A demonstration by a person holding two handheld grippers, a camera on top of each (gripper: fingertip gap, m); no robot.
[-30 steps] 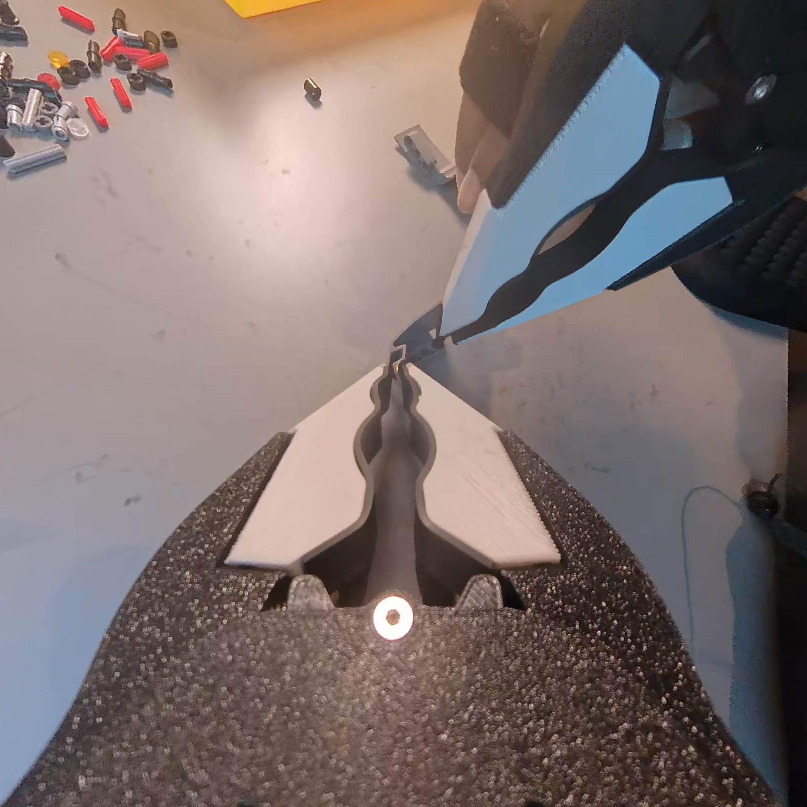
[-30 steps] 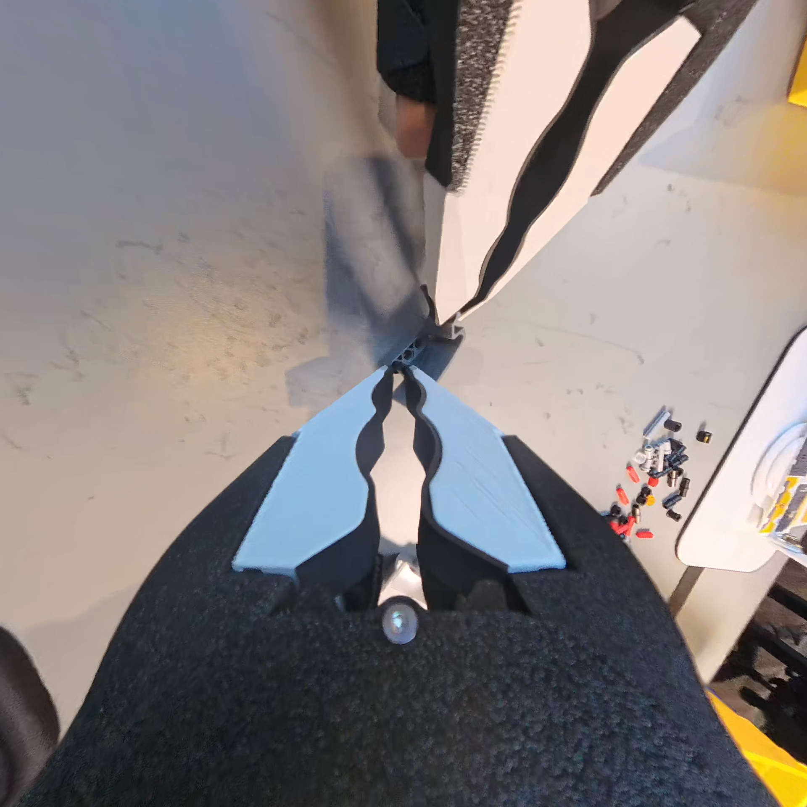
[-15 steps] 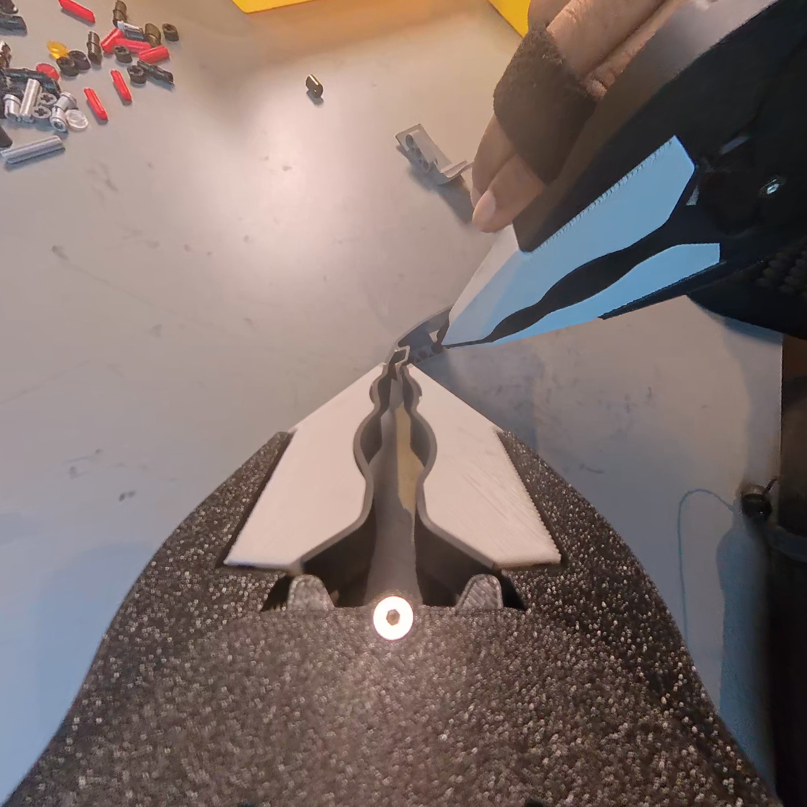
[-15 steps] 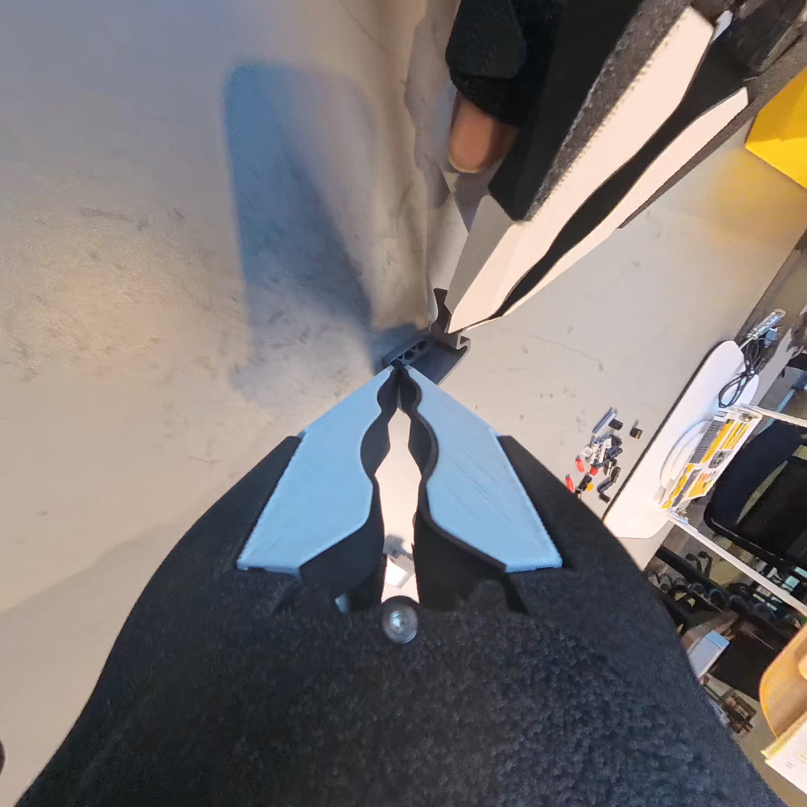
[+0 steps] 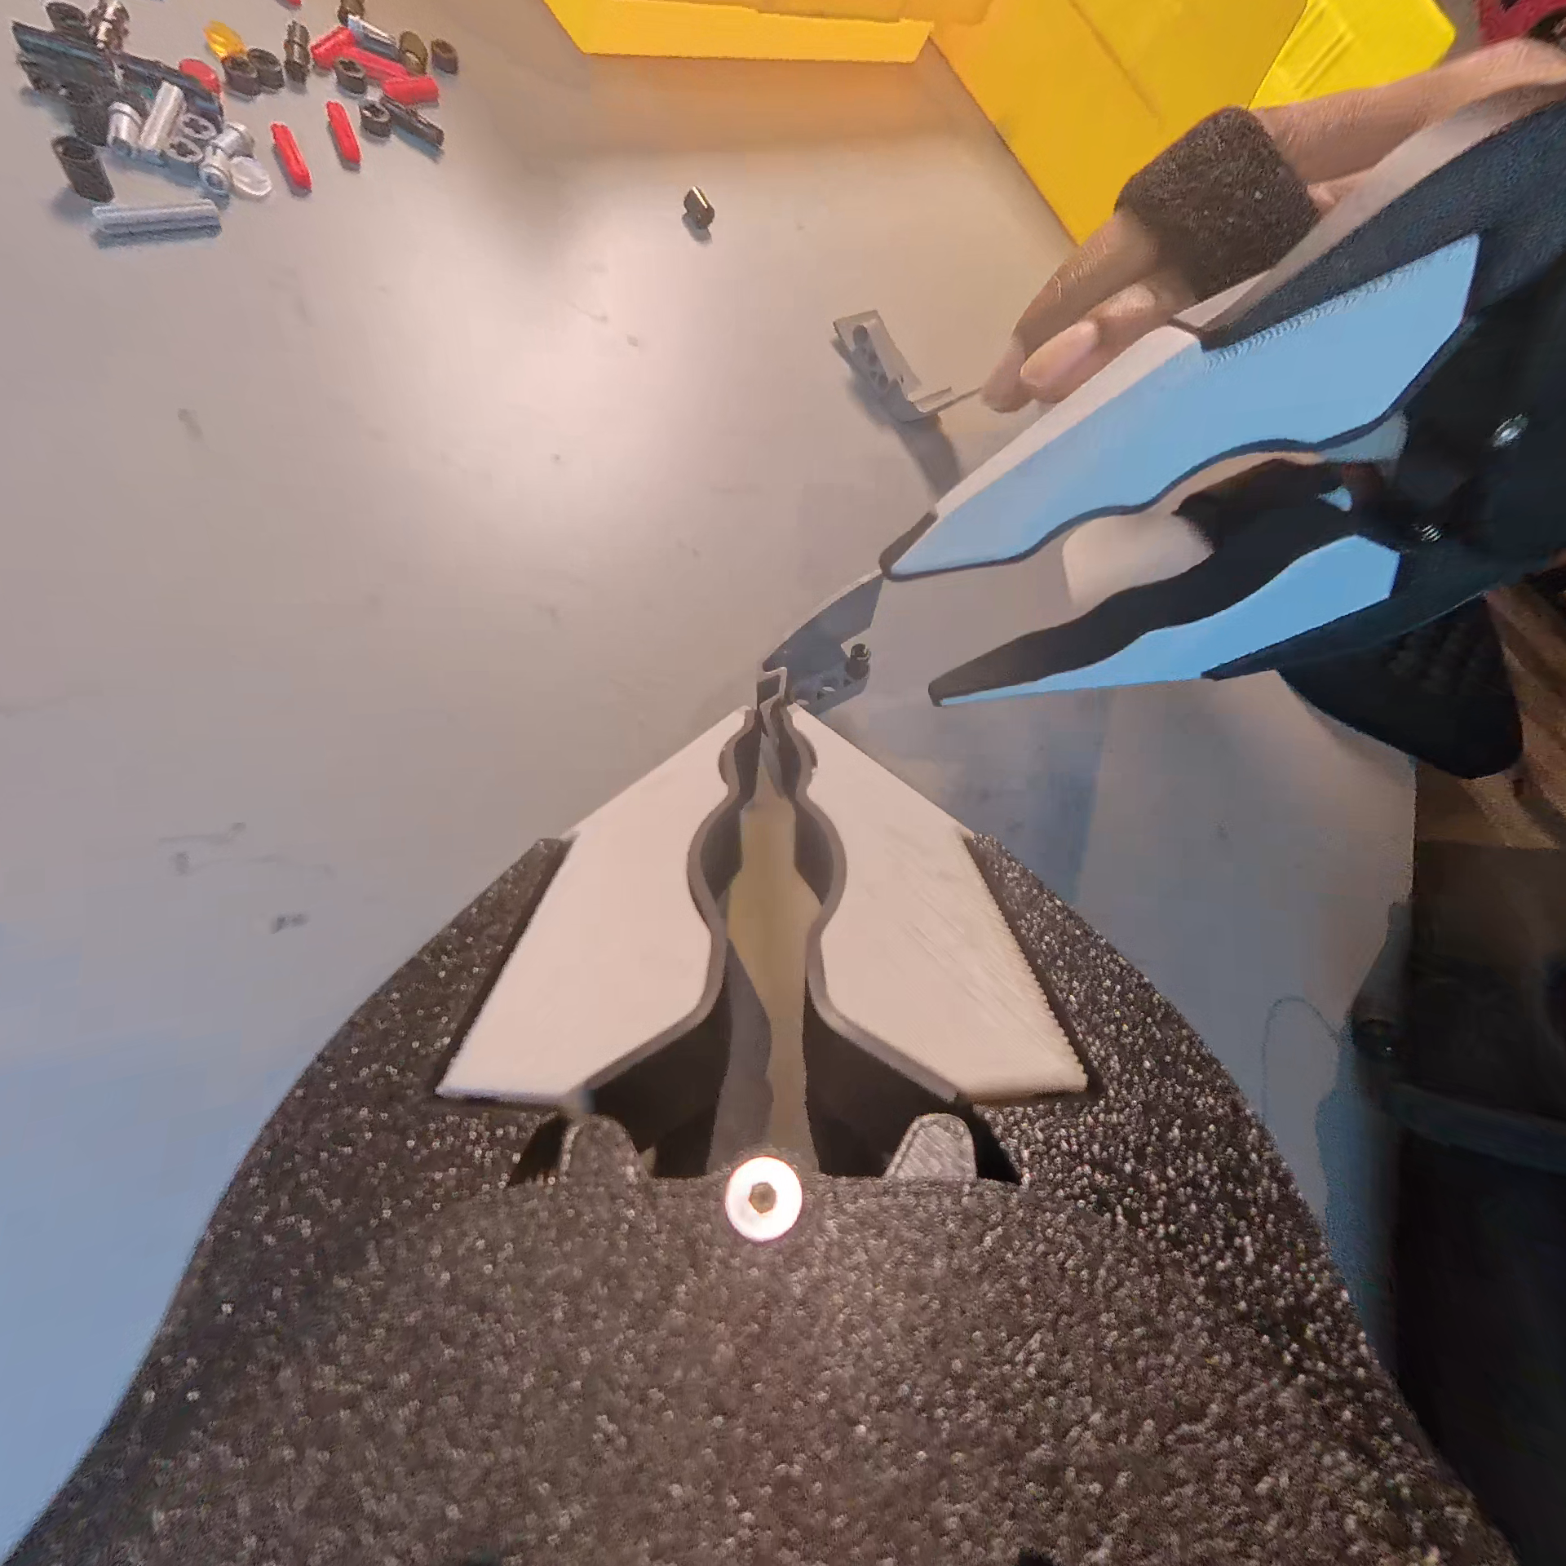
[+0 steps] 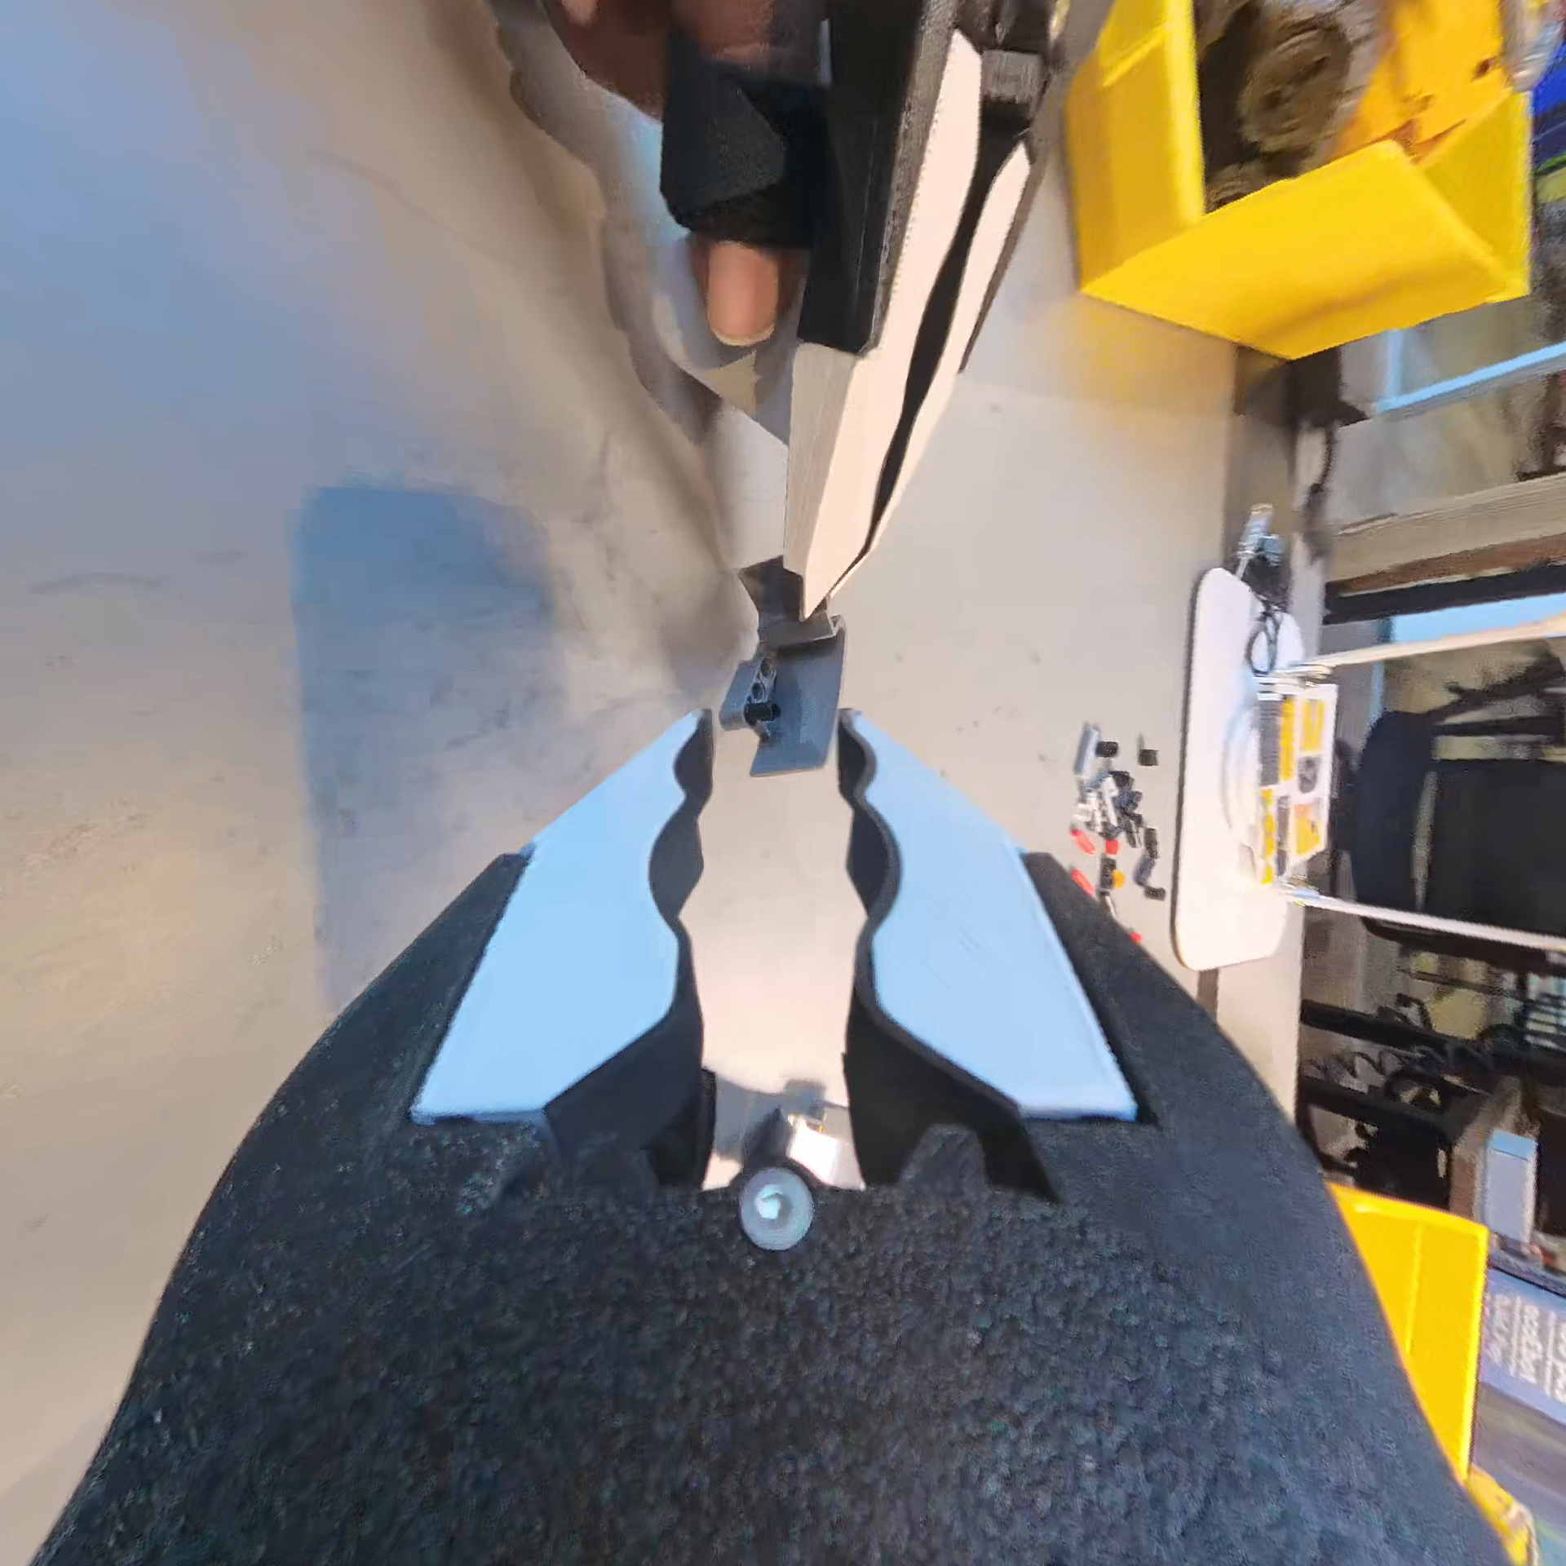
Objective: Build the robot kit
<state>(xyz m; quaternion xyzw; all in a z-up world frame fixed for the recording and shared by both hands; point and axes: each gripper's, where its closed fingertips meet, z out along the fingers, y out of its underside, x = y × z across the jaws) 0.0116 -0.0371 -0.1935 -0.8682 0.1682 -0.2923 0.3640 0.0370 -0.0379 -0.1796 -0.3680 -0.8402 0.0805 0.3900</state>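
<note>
My left gripper is shut on the edge of a small grey plastic part and holds it above the grey table. A black pin sticks out of the part's side. My right gripper is open, its fingertips on either side of the same grey part without gripping it. In the left wrist view the right gripper comes in from the right, jaws apart, tips next to the part. In the right wrist view the left gripper comes down from above, shut on the part's top.
A pile of small red, black and silver pieces lies at the far left. One black piece and a grey angled beam lie farther out. Yellow bins stand at the back. A white tray sits near the table edge. My left and right fingertips are right by each other.
My right gripper was shut on the grey part and has now opened and let go. My left gripper stays shut on the part. Both views have tilted and the right gripper drew back slightly.
</note>
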